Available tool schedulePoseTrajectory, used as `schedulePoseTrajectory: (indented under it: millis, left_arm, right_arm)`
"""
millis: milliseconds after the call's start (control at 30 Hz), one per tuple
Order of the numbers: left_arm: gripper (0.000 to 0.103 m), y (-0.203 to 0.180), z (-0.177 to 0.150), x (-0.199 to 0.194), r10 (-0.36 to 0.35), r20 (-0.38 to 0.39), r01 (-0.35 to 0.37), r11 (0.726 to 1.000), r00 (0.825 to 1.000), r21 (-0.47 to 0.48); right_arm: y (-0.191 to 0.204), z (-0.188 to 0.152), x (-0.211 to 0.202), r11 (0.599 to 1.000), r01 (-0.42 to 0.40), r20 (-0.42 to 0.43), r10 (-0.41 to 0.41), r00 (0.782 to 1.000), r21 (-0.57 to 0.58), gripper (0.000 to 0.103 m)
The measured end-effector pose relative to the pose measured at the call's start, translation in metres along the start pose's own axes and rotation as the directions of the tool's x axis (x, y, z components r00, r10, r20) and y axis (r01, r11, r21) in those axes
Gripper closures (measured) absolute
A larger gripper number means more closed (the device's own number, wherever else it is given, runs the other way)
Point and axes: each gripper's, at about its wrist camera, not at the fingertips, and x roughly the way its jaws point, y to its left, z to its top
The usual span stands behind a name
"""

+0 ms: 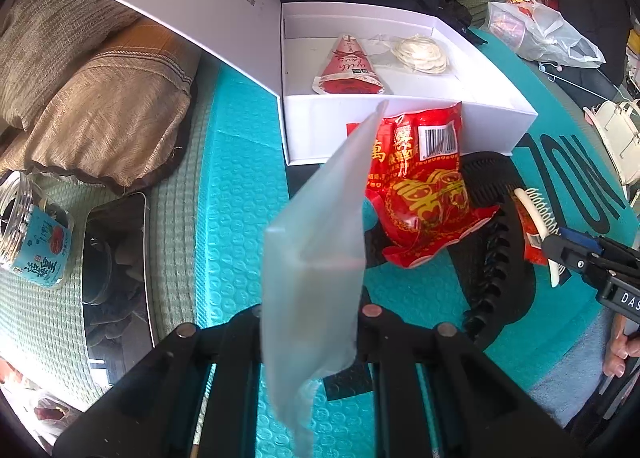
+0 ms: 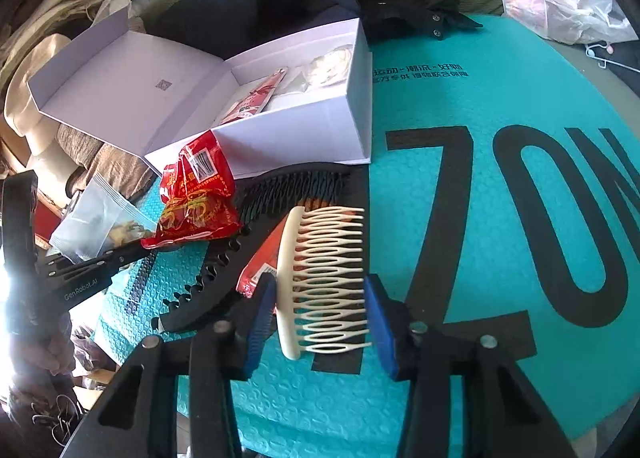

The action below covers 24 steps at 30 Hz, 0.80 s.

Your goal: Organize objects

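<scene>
Two grippers are seen at work over a teal mat [image 2: 500, 106]. The left gripper [image 1: 310, 322] is clamped on a frosted plastic pouch [image 1: 316, 242], which is held upright and clear of the mat, probably so that it can be carried to the open white box [image 1: 400, 126] at the far side. Inside that box a red triangular packet [image 1: 348, 68] and a pale round item [image 1: 420, 54] are already laid. Just in front of the box a red snack bag [image 1: 420, 178] is left lying, partly on a black comb [image 2: 288, 186]. The right gripper [image 2: 320, 314] is held with its blue pads [image 2: 380, 322] either side of a cream comb [image 2: 320, 274]; whether the pads press on it cannot be told.
</scene>
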Motion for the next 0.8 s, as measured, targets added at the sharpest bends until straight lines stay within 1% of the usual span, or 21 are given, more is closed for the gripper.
schedulePoseTrajectory:
  millis: [67, 167, 300, 433, 633, 800]
  left_arm:
    - [0.091, -0.001, 0.000, -0.003, -0.003, 0.000, 0.003, 1.000, 1.000, 0.002]
    - [0.091, -0.003, 0.000, -0.007, -0.035, -0.010, 0.035, 0.999, 0.999, -0.006]
    - [0.091, -0.008, 0.001, -0.019, -0.015, 0.013, 0.015, 1.000, 1.000, 0.014]
    - [0.091, -0.014, 0.002, -0.033, -0.021, 0.025, 0.020, 1.000, 0.999, 0.023]
    - [0.091, -0.031, 0.004, -0.050, -0.022, 0.045, 0.020, 0.999, 0.999, 0.049]
    - [0.091, -0.054, 0.002, -0.065, -0.042, 0.048, 0.037, 0.994, 0.998, 0.104]
  right_arm:
    - [0.000, 0.000, -0.002, 1.000, -0.001, 0.005, 0.001, 1.000, -0.003, 0.058]
    - [-0.001, -0.001, -0.004, 1.000, -0.028, 0.013, 0.028, 1.000, 0.006, 0.058]
    - [-0.001, -0.003, -0.009, 0.999, -0.044, 0.022, 0.044, 0.999, 0.015, 0.058]
    - [-0.001, -0.006, -0.015, 0.998, -0.063, 0.024, 0.063, 0.998, 0.010, 0.058]
    - [0.001, -0.011, -0.032, 0.997, -0.075, 0.039, 0.075, 0.996, 0.007, 0.058]
    - [0.006, -0.012, -0.049, 0.996, -0.088, 0.059, 0.089, 0.994, -0.008, 0.058]
